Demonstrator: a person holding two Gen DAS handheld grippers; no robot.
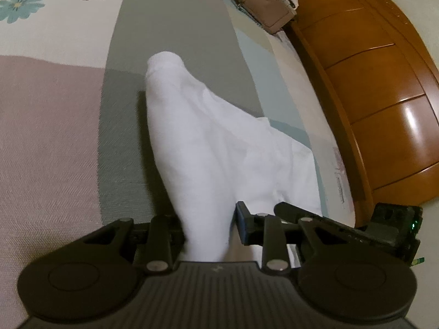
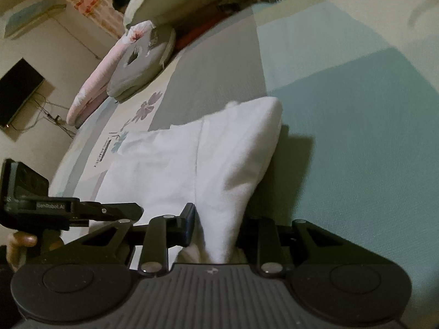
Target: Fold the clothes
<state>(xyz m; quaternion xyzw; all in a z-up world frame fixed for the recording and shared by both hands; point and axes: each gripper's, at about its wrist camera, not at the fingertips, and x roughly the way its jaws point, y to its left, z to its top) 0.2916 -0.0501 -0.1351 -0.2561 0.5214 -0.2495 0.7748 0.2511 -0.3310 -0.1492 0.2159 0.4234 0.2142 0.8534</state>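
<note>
Left gripper [image 1: 210,227] closed on one corner of the white cloth [image 1: 219,148], right gripper [image 2: 216,229] closed on another corner of it, each pinch sitting just ahead of its own camera; the rest of the cloth draped forward and down from the jaws onto the bedsheet [image 2: 343,137]. Probably the lifting step of a fold, both corners raised off the bed. Next, to carry both corners forward together over the far edge, keeping the cloth taut and level, then to open.
</note>
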